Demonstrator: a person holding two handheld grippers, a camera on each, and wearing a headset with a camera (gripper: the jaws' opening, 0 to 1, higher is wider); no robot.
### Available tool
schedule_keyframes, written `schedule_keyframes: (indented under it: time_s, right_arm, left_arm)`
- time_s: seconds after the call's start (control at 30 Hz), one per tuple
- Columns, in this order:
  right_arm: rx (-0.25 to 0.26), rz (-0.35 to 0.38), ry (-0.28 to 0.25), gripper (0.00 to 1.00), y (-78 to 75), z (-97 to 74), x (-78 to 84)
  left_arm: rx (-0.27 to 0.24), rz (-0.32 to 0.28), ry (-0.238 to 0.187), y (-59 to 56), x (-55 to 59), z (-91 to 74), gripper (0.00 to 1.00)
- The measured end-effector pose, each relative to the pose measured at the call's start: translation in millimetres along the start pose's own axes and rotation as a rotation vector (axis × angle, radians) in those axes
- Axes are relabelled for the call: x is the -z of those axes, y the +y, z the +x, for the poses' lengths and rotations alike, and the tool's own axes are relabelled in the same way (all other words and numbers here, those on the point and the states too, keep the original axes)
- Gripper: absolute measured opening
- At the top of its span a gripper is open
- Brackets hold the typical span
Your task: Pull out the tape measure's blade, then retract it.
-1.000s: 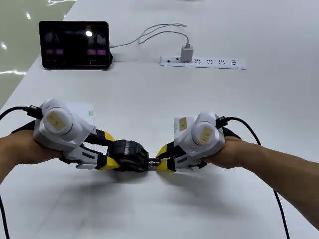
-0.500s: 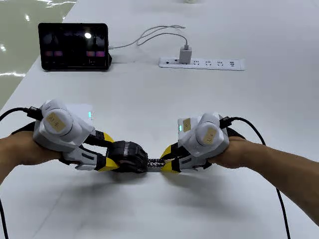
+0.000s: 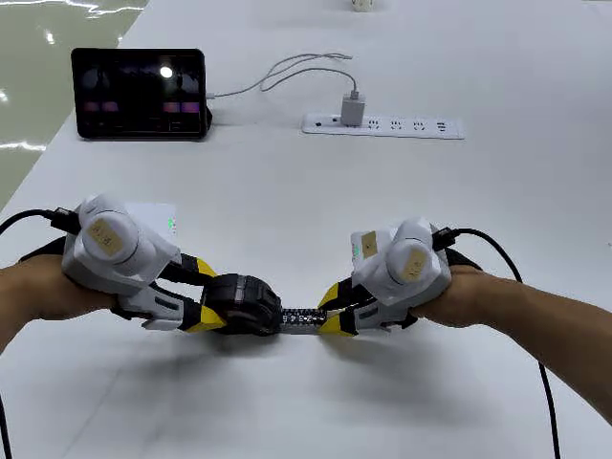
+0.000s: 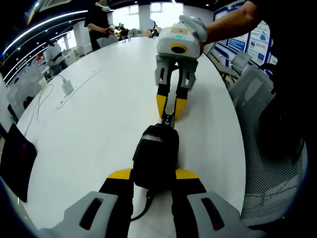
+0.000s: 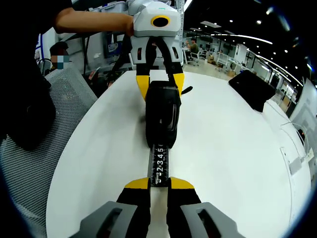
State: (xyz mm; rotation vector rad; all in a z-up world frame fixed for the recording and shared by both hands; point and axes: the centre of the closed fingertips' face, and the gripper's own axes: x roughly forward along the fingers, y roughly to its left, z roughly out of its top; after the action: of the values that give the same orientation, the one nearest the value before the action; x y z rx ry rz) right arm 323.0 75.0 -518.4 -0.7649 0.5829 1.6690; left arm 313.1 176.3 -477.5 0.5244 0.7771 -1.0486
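Lower centre of the head view: the tape measure (image 3: 244, 304) was pinched in the jaws of the left gripper (image 3: 210, 295), and its blade (image 3: 301, 314) was nipped by those of the right gripper (image 3: 331, 310). More blade was exposed than a second earlier. Extraction was judged under way, retraction pending.

L gripper (image 3: 212, 293) / R gripper (image 3: 330, 309): white shells | yellow-tip jaws | blk cables (image 3: 499, 265) | tan stickers (image 3: 105, 237)
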Motion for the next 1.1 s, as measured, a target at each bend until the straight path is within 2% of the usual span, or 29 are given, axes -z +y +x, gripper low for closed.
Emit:
schedule_keyframes:
  time_s: [1.1]
  right_arm:
    - [0.010, 0.019, 0.024, 0.08, 3.8, -23.8, 27.0]
  left_arm:
    - [0.004, 0.003, 0.005, -0.9, -0.3, 0.4, 0.23]
